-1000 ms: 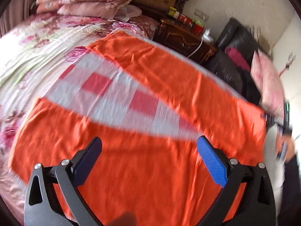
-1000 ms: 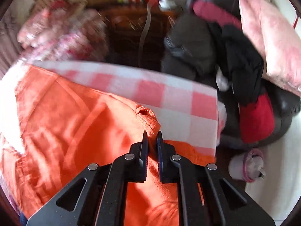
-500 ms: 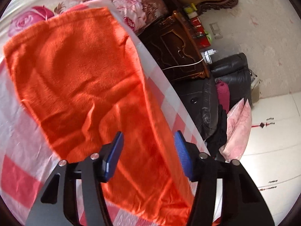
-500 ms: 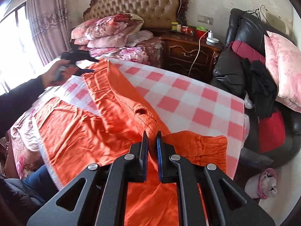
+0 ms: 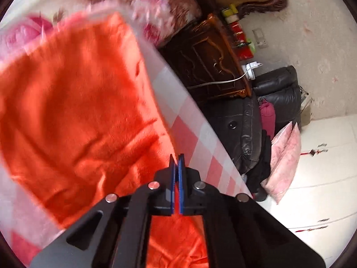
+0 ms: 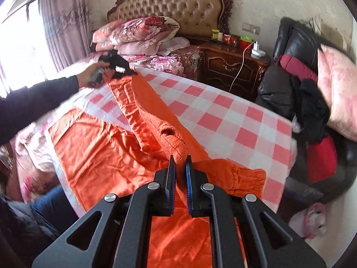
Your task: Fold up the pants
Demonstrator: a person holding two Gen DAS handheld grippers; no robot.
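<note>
**A:** Where do the pants (image 6: 104,156) lie?

**B:** Orange and fleecy, they sprawl across a red-and-white checked cloth (image 6: 223,116) spread over a bed (image 6: 178,60) in a bedroom. One leg lies flat on the near left side. The other is raised into a long ridge that runs from near centre to the far left, drawn up between the two grippers.

**A:** And the right gripper (image 6: 179,163)?

**B:** Its blue-lined jaws stand close together, pinching a thick roll of the orange fabric at the near end of that ridge. The gathered waistband lies bunched just to its right, on the cloth.

**A:** The left gripper (image 5: 177,163)?

**B:** Seen from the right wrist, it sits at the far left end of the ridge, held in a hand (image 6: 93,76) with a dark sleeve (image 6: 33,102). In its own view, the jaws have just been closing and now stand pressed together, with a thin sliver of orange showing between the blue pads. They nip the edge of the pants where it meets the checked cloth. The picture is blurred on the left side.

**A:** What surrounds the bed?

**B:** A tufted headboard (image 6: 171,11) with floral pillows (image 6: 138,33) stacked before it at the far end. To the right stands a dark carved nightstand (image 6: 232,67) with small jars and a white charger cable on top. Further right is a black leather sofa (image 6: 296,44) heaped with dark clothes, a red cushion and a pink pillow (image 6: 337,89). A curtained window (image 6: 20,40) glares at the far left.
</note>
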